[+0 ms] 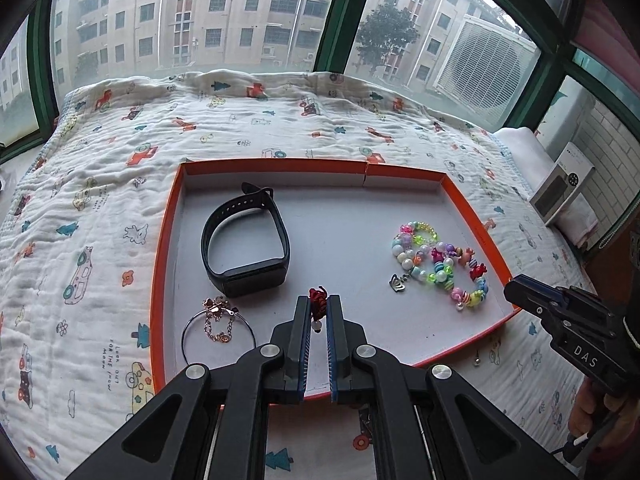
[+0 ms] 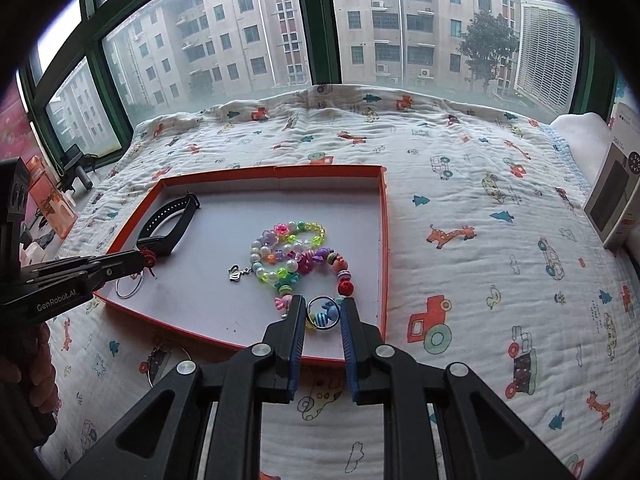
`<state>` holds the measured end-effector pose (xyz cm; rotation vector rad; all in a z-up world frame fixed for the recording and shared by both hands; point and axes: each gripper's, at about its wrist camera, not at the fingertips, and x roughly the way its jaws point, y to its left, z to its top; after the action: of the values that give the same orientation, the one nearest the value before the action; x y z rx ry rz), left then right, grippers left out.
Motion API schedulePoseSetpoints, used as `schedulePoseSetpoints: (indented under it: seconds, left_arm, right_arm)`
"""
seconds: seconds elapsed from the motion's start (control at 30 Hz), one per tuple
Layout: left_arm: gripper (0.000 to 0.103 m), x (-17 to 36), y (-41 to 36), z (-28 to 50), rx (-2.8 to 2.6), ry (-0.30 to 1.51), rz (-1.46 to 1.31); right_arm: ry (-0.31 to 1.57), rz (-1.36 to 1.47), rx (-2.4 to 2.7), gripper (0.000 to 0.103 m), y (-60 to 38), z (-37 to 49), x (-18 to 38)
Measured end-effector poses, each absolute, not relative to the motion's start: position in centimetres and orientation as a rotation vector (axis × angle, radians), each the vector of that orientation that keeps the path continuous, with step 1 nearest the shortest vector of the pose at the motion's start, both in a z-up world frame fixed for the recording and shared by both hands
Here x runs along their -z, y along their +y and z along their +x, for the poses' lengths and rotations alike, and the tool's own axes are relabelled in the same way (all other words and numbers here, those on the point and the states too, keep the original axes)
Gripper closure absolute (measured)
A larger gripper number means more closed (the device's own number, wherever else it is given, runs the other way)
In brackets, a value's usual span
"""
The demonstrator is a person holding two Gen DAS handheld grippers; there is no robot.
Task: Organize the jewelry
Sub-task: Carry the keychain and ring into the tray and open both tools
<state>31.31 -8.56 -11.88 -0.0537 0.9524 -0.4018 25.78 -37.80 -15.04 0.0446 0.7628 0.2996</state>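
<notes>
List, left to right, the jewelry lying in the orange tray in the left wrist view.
Thin bangle with chain bracelet → black watch band → bead bracelets, all in the tray.

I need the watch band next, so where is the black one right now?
The black watch band lies in the orange tray, in its far-left part in the left wrist view, beyond the thin bangle and left of the bead bracelets.
</notes>
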Motion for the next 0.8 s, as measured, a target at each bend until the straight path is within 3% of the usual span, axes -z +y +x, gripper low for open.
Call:
schedulePoseSetpoints:
  seconds: [0.53, 0.8]
  left_arm:
    - [0.094, 12.5, -8.5, 31.3, 0.398, 0.980, -0.061]
    - [0.092, 10.8, -8.7, 28.9, 0.413, 0.964, -0.044]
  right_arm:
    - [0.786, 0.090, -0.330, 0.082, -38.1, 26.4, 15.7]
    - [0.757, 0.089, -0.337, 0.073, -38.4, 25.4, 14.7]
